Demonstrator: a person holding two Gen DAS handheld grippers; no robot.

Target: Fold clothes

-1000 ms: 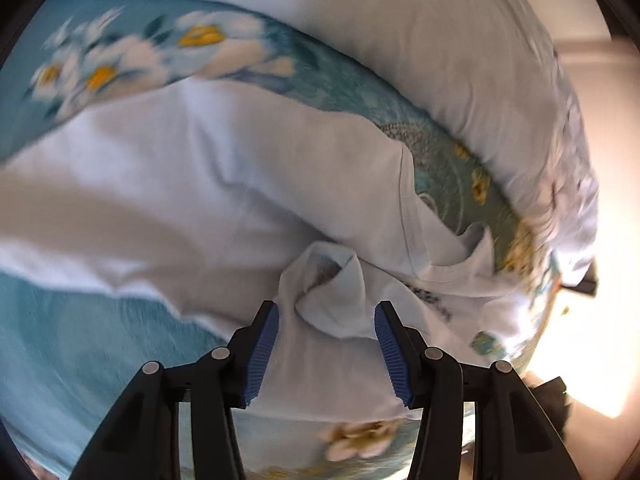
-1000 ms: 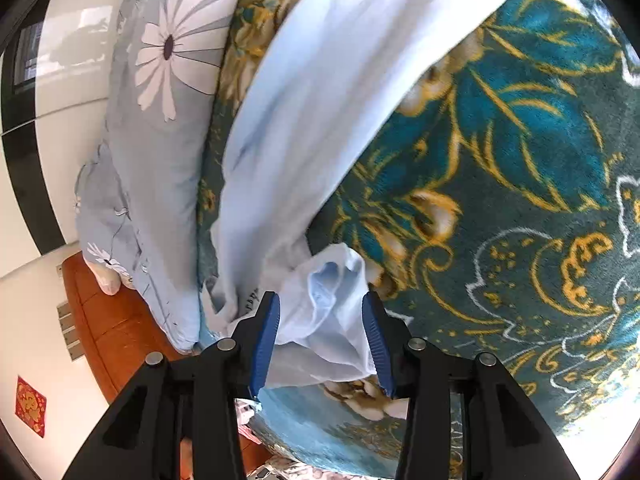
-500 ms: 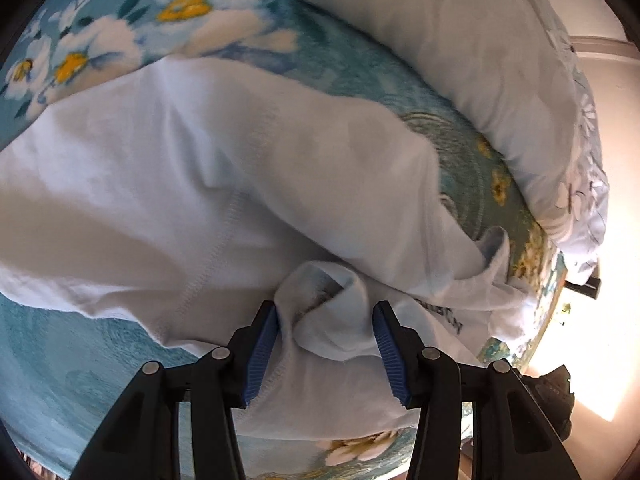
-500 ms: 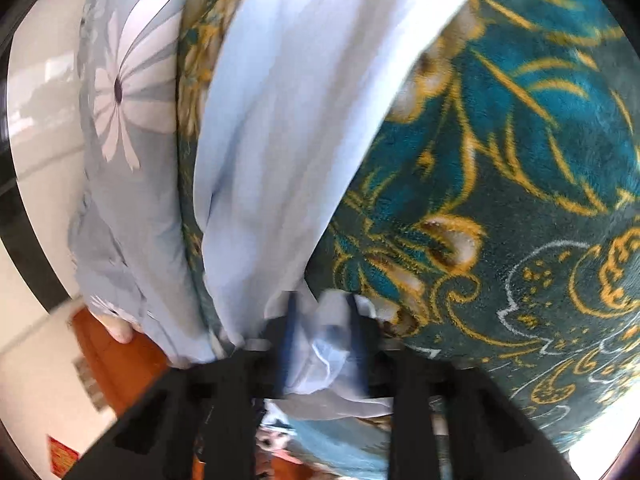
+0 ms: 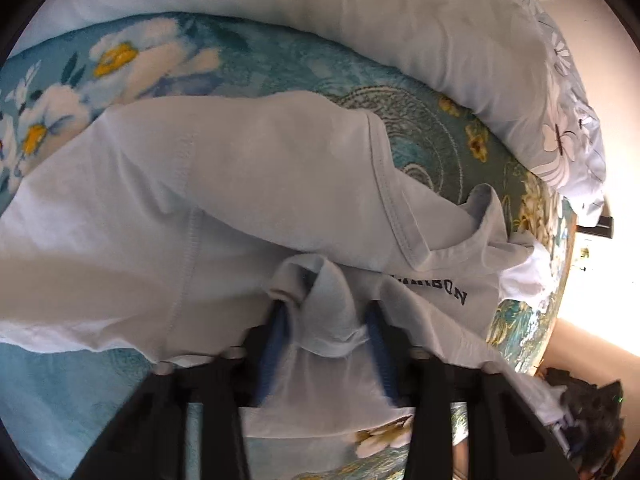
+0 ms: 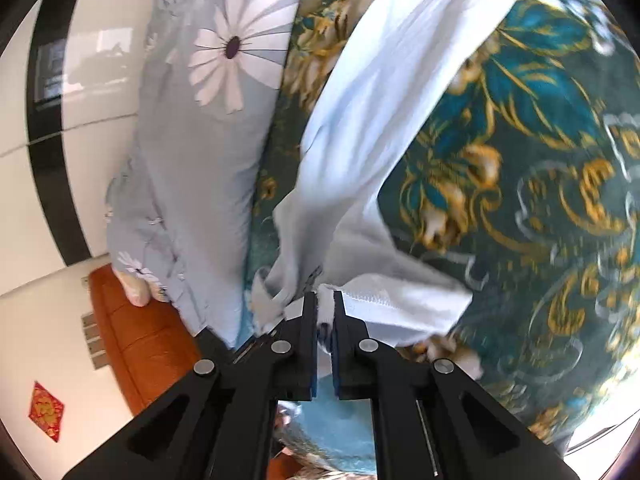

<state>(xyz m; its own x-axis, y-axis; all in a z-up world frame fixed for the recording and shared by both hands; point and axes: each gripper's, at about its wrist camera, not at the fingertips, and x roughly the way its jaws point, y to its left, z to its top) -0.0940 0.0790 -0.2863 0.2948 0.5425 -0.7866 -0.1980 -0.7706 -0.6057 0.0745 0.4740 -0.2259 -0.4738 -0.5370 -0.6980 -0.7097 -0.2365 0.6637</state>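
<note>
Spread across the floral blanket point(image 5: 280, 64) on the bed, beside the pale pillow point(image 5: 400, 12): a white T-shirt point(image 5: 200, 184), rumpled, lettering showing at one edge. Shirt hem now hoisted off the blanket by the right gripper point(image 6: 325, 308), jaws clenched tight on it where a second ago they stood apart around it. Left gripper point(image 5: 326, 320) closing on a bunched ridge of cloth (pads blurred, contact not certain). Likely both corners secured shortly, ready for a first fold.
</note>
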